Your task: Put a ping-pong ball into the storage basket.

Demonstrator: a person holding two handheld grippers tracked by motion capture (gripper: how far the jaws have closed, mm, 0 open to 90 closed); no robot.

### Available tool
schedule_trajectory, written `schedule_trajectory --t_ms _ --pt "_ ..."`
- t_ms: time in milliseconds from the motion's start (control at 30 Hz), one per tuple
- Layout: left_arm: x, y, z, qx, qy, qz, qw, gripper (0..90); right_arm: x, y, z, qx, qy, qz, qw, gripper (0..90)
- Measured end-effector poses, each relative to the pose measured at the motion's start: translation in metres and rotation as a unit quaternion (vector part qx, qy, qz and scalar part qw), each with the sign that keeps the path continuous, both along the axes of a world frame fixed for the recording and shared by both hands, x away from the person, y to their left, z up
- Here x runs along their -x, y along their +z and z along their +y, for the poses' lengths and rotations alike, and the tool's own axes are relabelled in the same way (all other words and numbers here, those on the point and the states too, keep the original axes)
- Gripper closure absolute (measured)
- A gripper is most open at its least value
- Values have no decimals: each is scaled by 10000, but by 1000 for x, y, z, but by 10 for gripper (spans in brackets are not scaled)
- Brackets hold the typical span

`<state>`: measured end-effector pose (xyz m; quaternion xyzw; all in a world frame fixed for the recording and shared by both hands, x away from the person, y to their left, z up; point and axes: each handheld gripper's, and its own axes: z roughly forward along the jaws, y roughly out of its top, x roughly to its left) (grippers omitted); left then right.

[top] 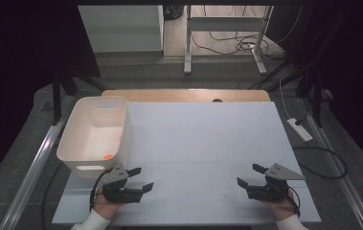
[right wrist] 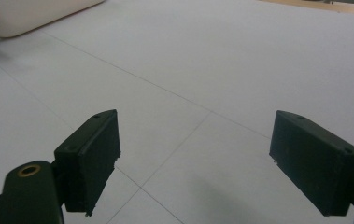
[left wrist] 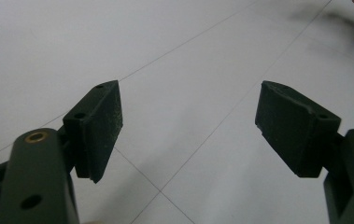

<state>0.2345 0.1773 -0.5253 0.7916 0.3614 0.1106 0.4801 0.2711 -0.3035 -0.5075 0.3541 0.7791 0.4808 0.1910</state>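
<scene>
Your left tongs (top: 141,178) gape wide, empty, near the desk's (top: 198,143) front left corner; your right tongs (top: 250,175) gape wide, empty, near its front right corner; the white bin (top: 95,134), just beyond the left tongs, overhangs the left edge.

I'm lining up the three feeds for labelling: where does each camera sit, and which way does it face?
High view: above the person's side, looking forward and down on the white table; both hands, left gripper, right gripper.
Left gripper view: rides the left gripper, faces bare tabletop; open jaws.
Right gripper view: rides the right gripper, faces the white bin; open jaws.
Shared: bin, high and right gripper views.
</scene>
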Motion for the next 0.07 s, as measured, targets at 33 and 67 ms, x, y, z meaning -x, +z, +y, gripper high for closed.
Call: schedule_trajectory --t_ms 33,67 --pt "0 0 0 0 2 -5 10000 241 0 0 0 0 4 1 10000 162" --pt "0 0 0 2 0 -5 10000 241 0 0 0 4 15 1 10000 162"
